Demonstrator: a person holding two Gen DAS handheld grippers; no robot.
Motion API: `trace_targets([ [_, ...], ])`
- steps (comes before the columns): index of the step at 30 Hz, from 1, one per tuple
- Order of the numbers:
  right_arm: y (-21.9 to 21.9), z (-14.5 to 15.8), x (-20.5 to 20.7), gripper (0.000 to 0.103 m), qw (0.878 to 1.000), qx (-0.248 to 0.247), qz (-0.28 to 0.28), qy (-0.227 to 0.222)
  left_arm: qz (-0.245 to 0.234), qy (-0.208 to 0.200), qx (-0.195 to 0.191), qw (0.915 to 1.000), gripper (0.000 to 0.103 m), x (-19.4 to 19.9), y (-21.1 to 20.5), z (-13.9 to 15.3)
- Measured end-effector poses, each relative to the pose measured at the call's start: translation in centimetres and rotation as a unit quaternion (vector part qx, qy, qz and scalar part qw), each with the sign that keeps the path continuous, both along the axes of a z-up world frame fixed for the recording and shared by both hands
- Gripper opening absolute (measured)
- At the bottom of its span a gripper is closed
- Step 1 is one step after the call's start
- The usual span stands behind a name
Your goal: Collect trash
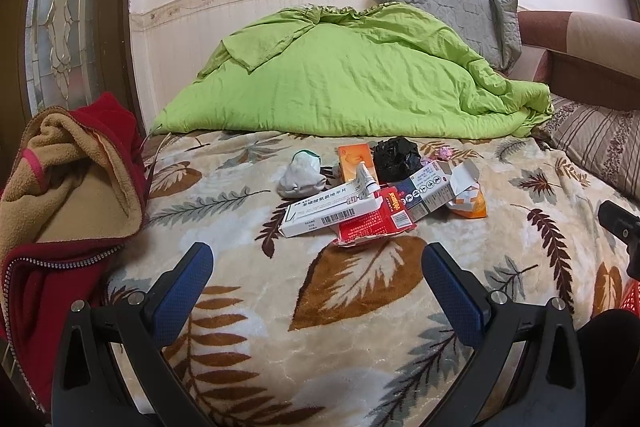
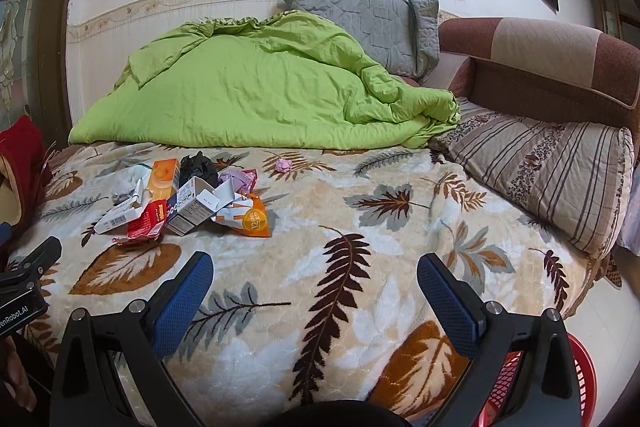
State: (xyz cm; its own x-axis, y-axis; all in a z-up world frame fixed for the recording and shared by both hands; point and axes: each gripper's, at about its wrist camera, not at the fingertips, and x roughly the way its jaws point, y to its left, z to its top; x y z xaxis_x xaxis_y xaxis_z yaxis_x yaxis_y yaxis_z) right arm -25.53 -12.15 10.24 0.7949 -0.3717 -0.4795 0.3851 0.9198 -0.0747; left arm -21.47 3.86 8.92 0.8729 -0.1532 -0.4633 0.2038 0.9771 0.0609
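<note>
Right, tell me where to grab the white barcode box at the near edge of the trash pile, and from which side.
Take the white barcode box across its narrow width at its near left end, which juts clear of the red packet. Probably use the left gripper, open and nearest, coming in from the front: the box lies flat and long, tilted up to the right.

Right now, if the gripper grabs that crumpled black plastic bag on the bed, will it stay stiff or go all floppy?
The crumpled black plastic bag would probably go floppy: it is thin, shiny film bunched into loose folds. It looks light, so it should lift easily. It might slip, or drag the orange box and the dark blue carton lying against it.
</note>
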Motion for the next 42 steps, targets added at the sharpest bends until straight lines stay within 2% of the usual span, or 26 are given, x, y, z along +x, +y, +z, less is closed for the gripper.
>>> trace_targets([
  [28, -0.3, -0.2, 0.1, 0.103, 1.0, 0.007, 0.0, 0.006, 0.002, 0.005, -0.004, 1.0, 0.103, -0.1, -0.1, 0.0],
  [32, -0.8, -0.4, 0.1, 0.103, 1.0, 0.023, 0.01, 0.01, -0.006, 0.028, -0.02, 0.9994, 0.103, 0.9, 0.3, 0.0],
  [34, -1.2, -0.6, 0.4, 0.103, 0.998, 0.048, 0.029, 0.018, -0.007, 0.035, -0.026, 0.999, 0.102, 1.8, 0.5, 0.1],
  [36, -1.5, -0.8, 1.2, 0.099, 0.995, 0.075, 0.053, 0.035, -0.007, 0.037, -0.023, 0.999, 0.094, 3.1, 0.8, 0.4],
  [38, -1.6, -1.1, 2.3, 0.091, 0.988, 0.114, 0.09, 0.048, -0.005, 0.046, -0.025, 0.9986, 0.071, 4.3, 1.0, 0.4],
  [40, -1.3, -1.6, 3.7, 0.081, 0.979, 0.151, 0.124, 0.064, -0.004, 0.067, -0.035, 0.9971, 0.059, 5.7, 1.6, 0.1],
  [41, -1.1, -2.0, 4.7, 0.076, 0.97, 0.182, 0.145, 0.075, 0.002, 0.077, -0.045, 0.996, 0.059, 6.2, 2.1, -0.1],
  [42, -0.8, -2.4, 5.6, 0.075, 0.961, 0.209, 0.164, 0.083, 0.006, 0.083, -0.059, 0.9948, 0.059, 6.5, 2.8, -0.2],
])
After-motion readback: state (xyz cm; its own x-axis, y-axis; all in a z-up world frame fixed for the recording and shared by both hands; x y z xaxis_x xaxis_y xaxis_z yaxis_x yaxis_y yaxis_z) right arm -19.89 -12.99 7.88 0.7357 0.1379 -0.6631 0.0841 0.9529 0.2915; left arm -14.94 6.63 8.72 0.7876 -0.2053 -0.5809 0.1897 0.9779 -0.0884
